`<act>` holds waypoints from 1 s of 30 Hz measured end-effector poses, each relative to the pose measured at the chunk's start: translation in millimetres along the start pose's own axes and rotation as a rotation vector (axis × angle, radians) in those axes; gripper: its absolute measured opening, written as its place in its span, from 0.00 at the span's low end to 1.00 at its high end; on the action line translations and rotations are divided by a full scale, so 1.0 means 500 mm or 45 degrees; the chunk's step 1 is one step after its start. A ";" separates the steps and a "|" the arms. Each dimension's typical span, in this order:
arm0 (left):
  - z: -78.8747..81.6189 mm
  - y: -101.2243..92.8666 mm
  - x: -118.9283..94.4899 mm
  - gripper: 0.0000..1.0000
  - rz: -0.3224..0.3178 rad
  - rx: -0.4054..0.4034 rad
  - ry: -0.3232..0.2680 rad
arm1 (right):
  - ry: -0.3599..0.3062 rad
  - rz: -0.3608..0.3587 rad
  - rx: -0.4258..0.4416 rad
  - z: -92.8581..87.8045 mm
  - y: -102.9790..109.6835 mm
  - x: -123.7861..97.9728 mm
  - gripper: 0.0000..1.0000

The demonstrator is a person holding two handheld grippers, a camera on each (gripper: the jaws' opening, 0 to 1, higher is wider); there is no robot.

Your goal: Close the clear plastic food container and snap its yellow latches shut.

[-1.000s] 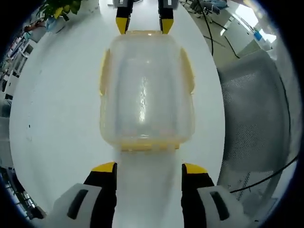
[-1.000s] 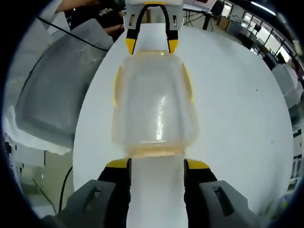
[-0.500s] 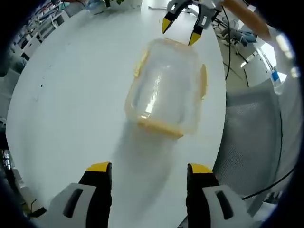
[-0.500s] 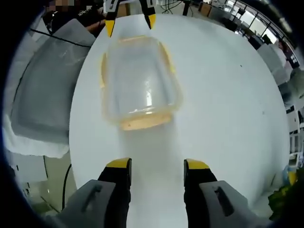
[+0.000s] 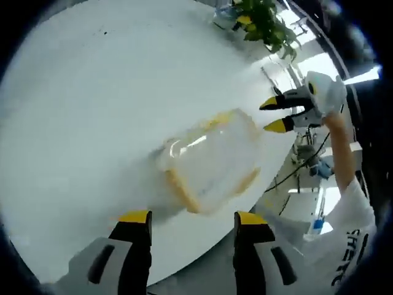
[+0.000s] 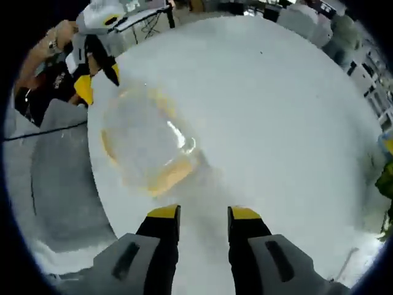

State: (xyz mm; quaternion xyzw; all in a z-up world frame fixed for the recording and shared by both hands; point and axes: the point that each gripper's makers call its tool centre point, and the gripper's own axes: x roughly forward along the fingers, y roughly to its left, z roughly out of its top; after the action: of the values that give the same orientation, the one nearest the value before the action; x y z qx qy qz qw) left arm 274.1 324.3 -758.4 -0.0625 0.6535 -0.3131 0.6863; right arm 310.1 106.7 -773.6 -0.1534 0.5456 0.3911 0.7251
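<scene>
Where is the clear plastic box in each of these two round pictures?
Left gripper view: the box lies just right of centre, above the left claw, near the table's edge.
Right gripper view: the box lies left of centre, up and left of the right claw.
Shared landmark: the white table it rests on.

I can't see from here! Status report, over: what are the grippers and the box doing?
Left gripper open, off the container. Right gripper open, holding nothing. Clear container on the white table, lid on; picture too blurry to tell whether the latches are snapped. Nothing in the way.
</scene>
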 end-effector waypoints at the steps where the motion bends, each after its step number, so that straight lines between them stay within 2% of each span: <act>1: 0.005 -0.003 0.003 0.48 -0.005 -0.070 -0.021 | -0.026 0.040 0.086 0.007 0.008 -0.001 0.35; 3: 0.013 -0.015 0.011 0.48 -0.051 -0.184 -0.051 | -0.065 0.111 0.198 0.018 0.023 -0.003 0.36; 6: 0.018 -0.027 0.021 0.49 -0.090 -0.295 -0.060 | -0.094 0.216 0.368 0.029 0.043 -0.002 0.30; 8: 0.018 -0.028 0.030 0.49 -0.079 -0.280 -0.053 | -0.113 0.281 0.488 0.035 0.052 0.001 0.29; 10: 0.012 -0.027 0.038 0.49 -0.046 -0.254 -0.029 | -0.130 0.286 0.559 0.037 0.052 0.006 0.29; 15: 0.015 -0.035 0.054 0.48 -0.051 -0.272 -0.020 | -0.112 0.268 0.555 0.031 0.055 0.023 0.17; 20: 0.018 -0.031 0.061 0.47 -0.028 -0.265 -0.018 | -0.103 0.304 0.582 0.033 0.067 0.041 0.21; 26: 0.016 -0.021 0.067 0.43 0.009 -0.253 0.003 | -0.104 0.322 0.624 0.041 0.073 0.051 0.18; 30: 0.014 -0.008 0.068 0.35 0.066 -0.241 0.019 | -0.088 0.323 0.640 0.040 0.073 0.050 0.18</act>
State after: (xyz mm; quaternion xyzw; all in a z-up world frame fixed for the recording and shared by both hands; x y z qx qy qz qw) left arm 277.6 301.5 -784.9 -0.1077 0.6865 -0.2326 0.6804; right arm 299.2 153.3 -781.8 0.1143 0.6154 0.3361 0.7038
